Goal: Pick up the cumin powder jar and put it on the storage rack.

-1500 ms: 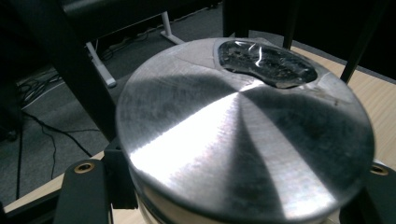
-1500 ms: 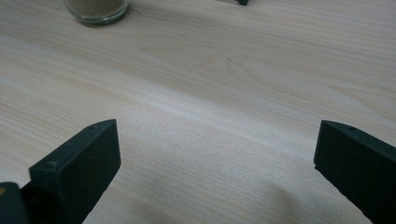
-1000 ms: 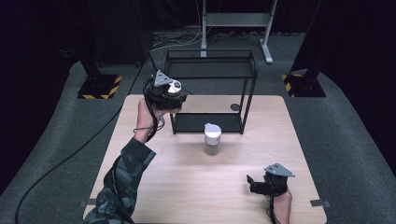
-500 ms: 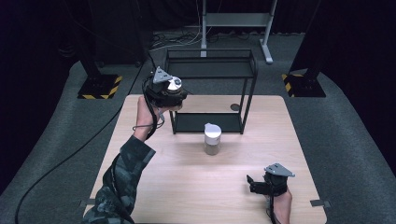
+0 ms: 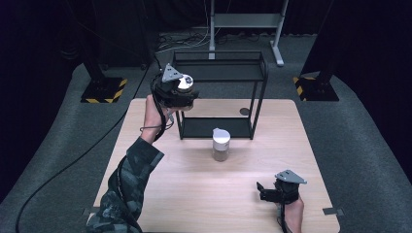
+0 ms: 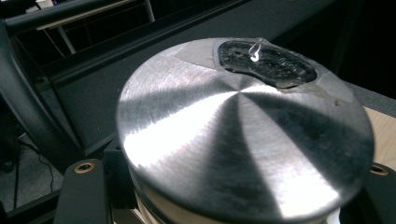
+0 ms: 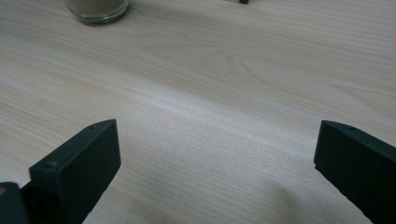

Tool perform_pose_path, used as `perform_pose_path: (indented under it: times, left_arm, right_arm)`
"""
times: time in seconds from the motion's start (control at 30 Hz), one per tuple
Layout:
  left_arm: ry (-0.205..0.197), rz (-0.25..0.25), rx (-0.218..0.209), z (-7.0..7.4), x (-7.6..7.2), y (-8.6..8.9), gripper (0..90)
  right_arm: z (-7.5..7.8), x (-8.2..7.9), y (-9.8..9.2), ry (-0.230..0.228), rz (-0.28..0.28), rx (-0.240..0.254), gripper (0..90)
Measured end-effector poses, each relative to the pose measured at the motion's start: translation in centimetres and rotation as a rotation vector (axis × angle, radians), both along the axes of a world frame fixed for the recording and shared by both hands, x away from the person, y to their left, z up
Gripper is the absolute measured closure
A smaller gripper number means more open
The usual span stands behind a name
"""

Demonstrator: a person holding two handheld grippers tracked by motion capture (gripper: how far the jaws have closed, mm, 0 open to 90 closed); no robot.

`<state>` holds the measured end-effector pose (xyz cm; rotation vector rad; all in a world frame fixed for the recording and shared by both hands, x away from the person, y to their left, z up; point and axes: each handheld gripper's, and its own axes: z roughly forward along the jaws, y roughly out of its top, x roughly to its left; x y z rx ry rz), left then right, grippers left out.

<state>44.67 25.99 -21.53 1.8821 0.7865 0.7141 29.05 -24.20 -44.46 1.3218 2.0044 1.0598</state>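
While raised at the near left corner of the black wire rack [image 5: 257,92], clamps a metal-lidded jar [image 6: 243,135] between closed jaws: so goes the left gripper [image 5: 177,94]. Seen along those jaws, sits squarely between them, brushed round lid uppermost and close to the lens, a dark patch under clear tape at its far edge (lower body of the jar largely hidden beneath the lid). Held upright above the wooden table [image 5: 155,184], just beside the rack's upper shelf rather than on it. Touching no shelf surface, as far as can be told from above.

Rests low near the table's front right edge, jaws spread wide and gripping nothing: the right gripper [image 5: 272,191]. Between its two black jaws, bare wood grain. Well ahead of it and off to its left, stands a second jar [image 5: 221,144] with a pale lid and sandy contents, in front of the rack's lower shelf.
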Motion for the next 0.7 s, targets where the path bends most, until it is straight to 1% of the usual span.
perform_pose_path:
  times: [0.23, 0.4, 0.7]
  left_arm:
    - [-0.012, -0.013, 0.001, 0.9, -0.1, -0.4, 31.0]
    - [-0.008, -0.025, 0.002, 1.7, -0.1, -0.4, 31.0]
    - [-0.033, -0.031, 0.002, 3.3, -0.4, -0.7, 31.0]
  right_arm:
    - [0.0, 0.0, 0.0, 0.0, 0.0, -0.001, 0.0]
    - [0.0, 0.0, 0.0, 0.0, -0.001, -0.002, 0.0]
    - [0.0, 0.0, 0.0, 0.0, -0.001, -0.002, 0.0]
